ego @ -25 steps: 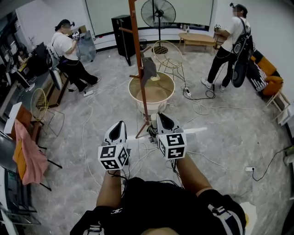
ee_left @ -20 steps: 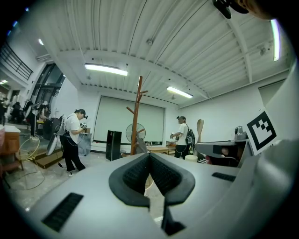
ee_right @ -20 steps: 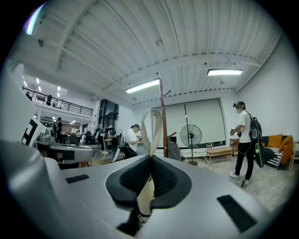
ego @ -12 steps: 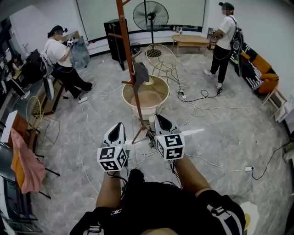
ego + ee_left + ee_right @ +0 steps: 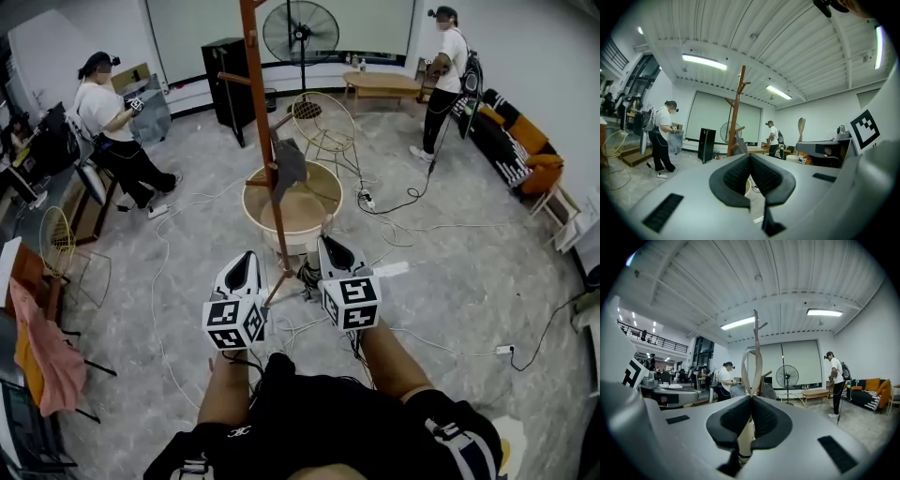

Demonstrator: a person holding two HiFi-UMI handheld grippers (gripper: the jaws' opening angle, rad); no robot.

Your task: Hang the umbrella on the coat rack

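The coat rack [image 5: 262,141] is a tall orange-brown wooden pole with short pegs, straight ahead of both grippers, with a grey cloth [image 5: 289,165] hanging on it. My right gripper [image 5: 751,400] is shut on the umbrella's cream strap loop [image 5: 752,366], which sticks up out of the jaws. The cream umbrella body [image 5: 744,437] hangs below them. In the head view the right gripper [image 5: 334,253] hides the umbrella. My left gripper [image 5: 750,157] is shut with nothing in it and points at the rack [image 5: 737,117]. It sits left of the pole's foot in the head view [image 5: 242,270].
A round beige tub [image 5: 253,202] stands behind the rack's base, with a wire chair [image 5: 323,117], a fan [image 5: 300,33] and a black cabinet [image 5: 225,70] beyond. Cables [image 5: 412,197] trail over the floor. One person [image 5: 108,122] stands at the left, another [image 5: 445,66] at the back right.
The rack and tub have shifted slightly left in the head view. The person at the back right has walked farther away. Both grippers hold the same pose and grip.
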